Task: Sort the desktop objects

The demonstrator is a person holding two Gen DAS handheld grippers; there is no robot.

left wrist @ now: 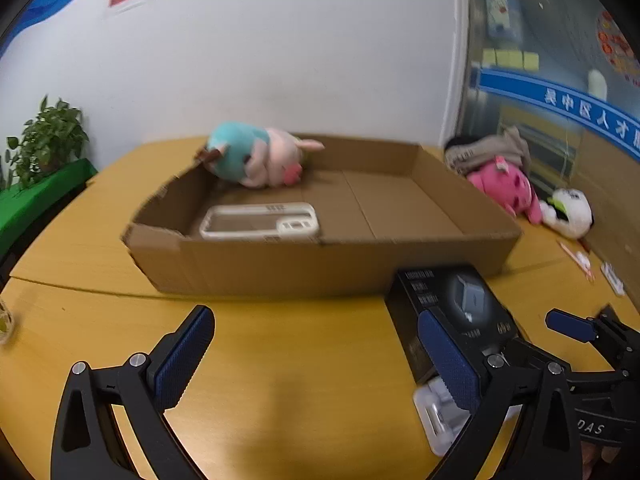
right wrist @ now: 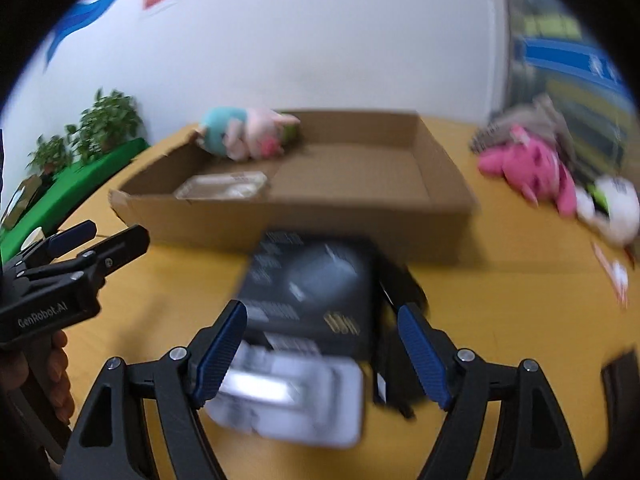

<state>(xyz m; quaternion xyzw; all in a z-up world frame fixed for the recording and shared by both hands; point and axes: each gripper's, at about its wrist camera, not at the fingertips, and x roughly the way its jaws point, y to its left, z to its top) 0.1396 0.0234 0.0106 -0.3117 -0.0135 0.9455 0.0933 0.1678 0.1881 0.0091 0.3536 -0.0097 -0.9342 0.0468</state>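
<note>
We hold two tools over a yellow wooden desk.

Left tool: blue-padded fingers spread wide, nothing between them, only bare desk in the gap. Its right finger stands in front of the black box.

Right tool: fingers also spread wide, gripping nothing. The near ends of the black box and the white plastic case lie between the fingers; this view is smeared, so we cannot tell whether either pad touches them.

Black box: flat on the desk just in front of the cardboard tray, its near end over the white plastic case.

Cardboard tray: shallow, open-topped, at mid-desk. Inside it, a white phone case lies flat near the front left, and a teal and pink plush toy lies at the back left corner.

Right of the tray, on the desk: a pink plush toy, a white plush toy just beside it, and a grey bundle behind them.

Far left: a potted plant on a green surface.
</note>
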